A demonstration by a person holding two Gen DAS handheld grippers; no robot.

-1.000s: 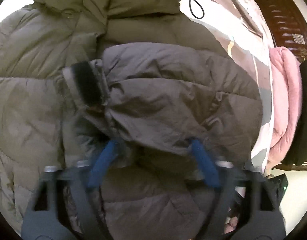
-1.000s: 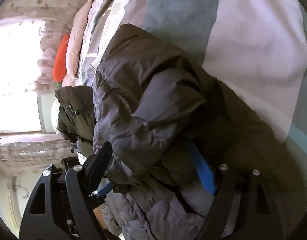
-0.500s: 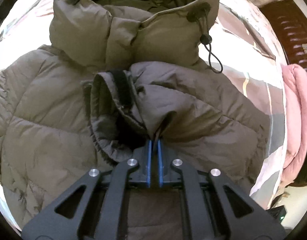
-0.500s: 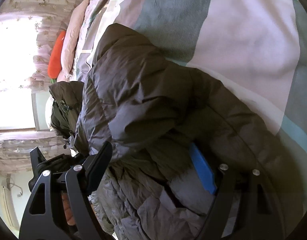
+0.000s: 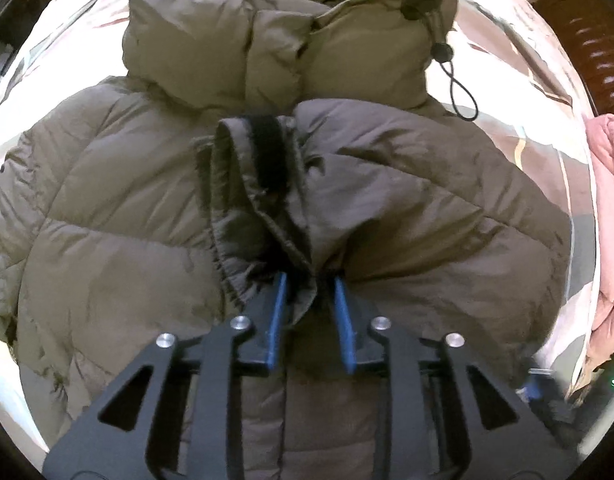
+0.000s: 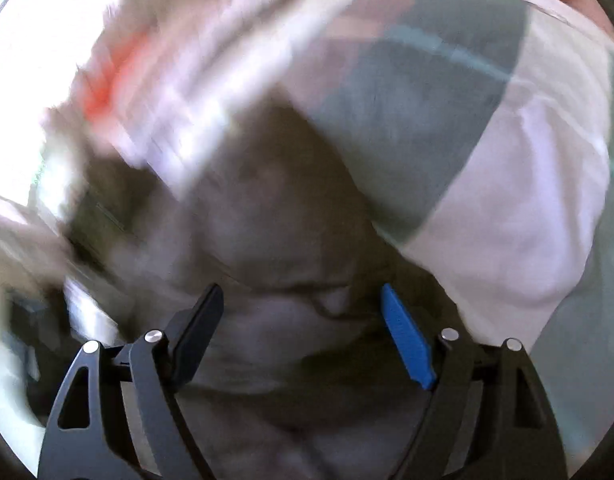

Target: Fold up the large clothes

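An olive-grey puffer jacket [image 5: 119, 208] lies spread on the bed, hood [image 5: 267, 40] at the top. Its sleeve [image 5: 407, 200], with a black-trimmed cuff [image 5: 267, 152], is folded across the jacket's body. My left gripper [image 5: 307, 280] has its jaws a little apart with a fold of the sleeve fabric between the blue pads. In the blurred right wrist view, my right gripper [image 6: 303, 300] is open and empty just above the jacket [image 6: 267, 240].
The bed cover [image 6: 507, 200] has pale pink and grey-green blocks. A pink quilt [image 5: 607, 220] lies at the right edge and a dark wooden headboard [image 5: 595, 40] at the upper right. A drawstring [image 5: 459, 88] hangs from the hood.
The left gripper closed on the sleeve, carried it over the jacket body, and its jaws have now parted slightly. The right gripper stayed open and is swinging fast, blurring its view.
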